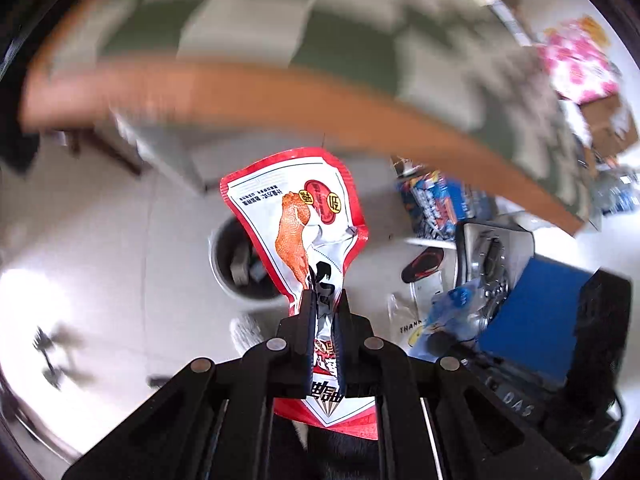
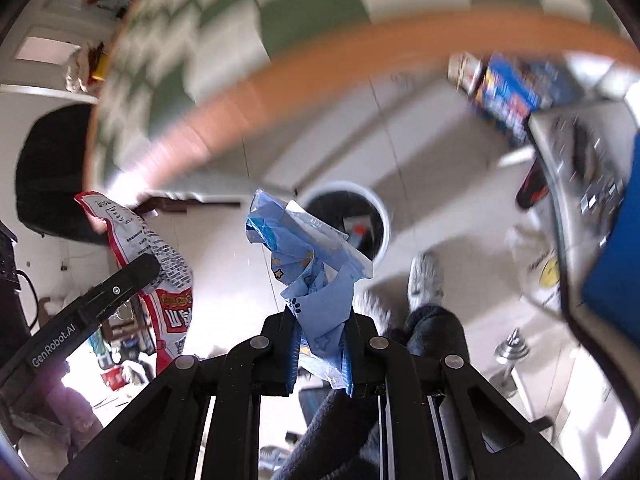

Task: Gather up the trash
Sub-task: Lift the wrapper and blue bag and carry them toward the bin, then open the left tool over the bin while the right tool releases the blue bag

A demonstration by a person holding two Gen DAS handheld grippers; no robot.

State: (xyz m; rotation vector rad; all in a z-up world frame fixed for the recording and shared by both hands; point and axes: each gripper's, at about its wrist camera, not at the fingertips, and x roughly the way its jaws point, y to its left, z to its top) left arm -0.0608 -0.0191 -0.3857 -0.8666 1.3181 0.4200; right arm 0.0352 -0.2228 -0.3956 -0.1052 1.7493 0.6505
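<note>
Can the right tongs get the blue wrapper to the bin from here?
Probably yes. The right tongs are shut on the blue wrapper, and the bin on the floor beyond shows an open mouth with nothing visibly between them.

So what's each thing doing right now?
Left gripper: shut on red snack wrapper.
Right gripper: shut on blue wrapper.
Trash bin: open on the floor, some rubbish inside.
Both wrappers: crumpled, held up in the air.
</note>
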